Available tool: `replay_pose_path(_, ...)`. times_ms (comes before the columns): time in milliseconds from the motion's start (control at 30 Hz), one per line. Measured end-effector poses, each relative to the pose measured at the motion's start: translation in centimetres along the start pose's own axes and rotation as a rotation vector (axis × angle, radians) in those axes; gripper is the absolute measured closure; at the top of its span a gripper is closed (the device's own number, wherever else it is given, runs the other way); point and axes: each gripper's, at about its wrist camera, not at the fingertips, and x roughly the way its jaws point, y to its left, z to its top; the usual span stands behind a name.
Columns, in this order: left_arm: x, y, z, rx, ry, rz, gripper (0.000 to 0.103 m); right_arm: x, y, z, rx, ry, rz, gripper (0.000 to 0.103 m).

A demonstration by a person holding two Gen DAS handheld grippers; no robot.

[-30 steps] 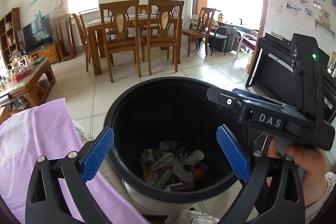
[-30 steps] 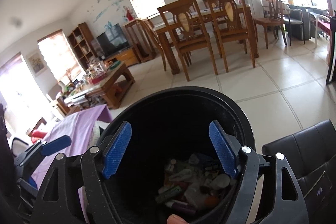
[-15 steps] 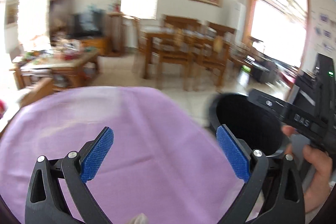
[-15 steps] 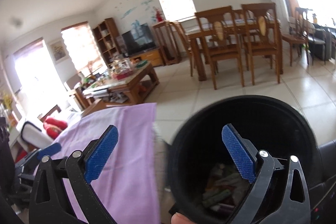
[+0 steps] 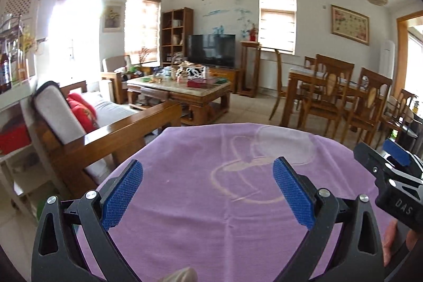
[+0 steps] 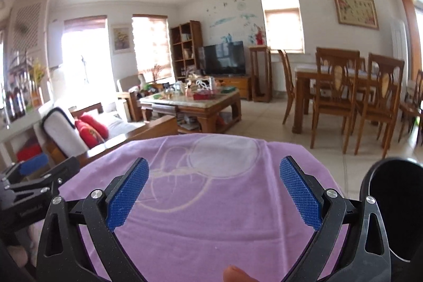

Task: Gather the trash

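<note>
The black trash bin [image 6: 394,205] sits at the far right edge of my right wrist view, just beside the purple cloth [image 6: 211,202]; I see only its dark rim and inner wall, and cannot tell what is in it from here. It does not show in my left wrist view.

My right gripper [image 6: 214,192] hangs over the cloth with its blue pads spread wide and nothing between them. My left gripper [image 5: 207,193] is the same: wide apart, holding nothing, above the cloth with its pale looping print. Each gripper shows at the edge of the other's view, the left one at the left of the right wrist view, the right one at the right of the left wrist view.

Beyond the cloth, to the left, stands a wooden sofa [image 5: 111,128] with red cushions [image 5: 82,111]. Farther off is a cluttered coffee table [image 5: 182,91], then a television [image 5: 211,50] against the far wall. A dining table with wooden chairs [image 6: 341,94] stands to the right.
</note>
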Motion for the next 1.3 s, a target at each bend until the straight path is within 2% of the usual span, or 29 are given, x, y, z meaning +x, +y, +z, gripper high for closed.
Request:
replay_pose_path(167,0.1,1.9,-0.4,-0.034,0.017,0.013,0.005,0.3,1.7,-0.6,-0.025,-0.034,-0.013,0.005)
replay_pose_path(300,0.1,2.8,-0.8,-0.05,0.026,0.02,0.005,-0.1,0.7,-0.7,-0.005,-0.038,0.004,0.005)
replay_pose_path(467,0.0,2.6,-0.9,-0.035,0.027,0.026,0.005,0.1,-0.8,-0.9,0.039,-0.017,0.024,0.005)
replay_pose_path(800,-0.5,1.6,-1.0,0.011,-0.004,0.051,0.005,-0.3,-1.3,-0.8,0.05,-0.017,0.042,0.005)
replay_pose_path(1300,-0.2,1.7,-0.9,0.014,0.0,0.063,0.005,-1.1,-2.5,-0.5,0.093,-0.015,0.06,0.005)
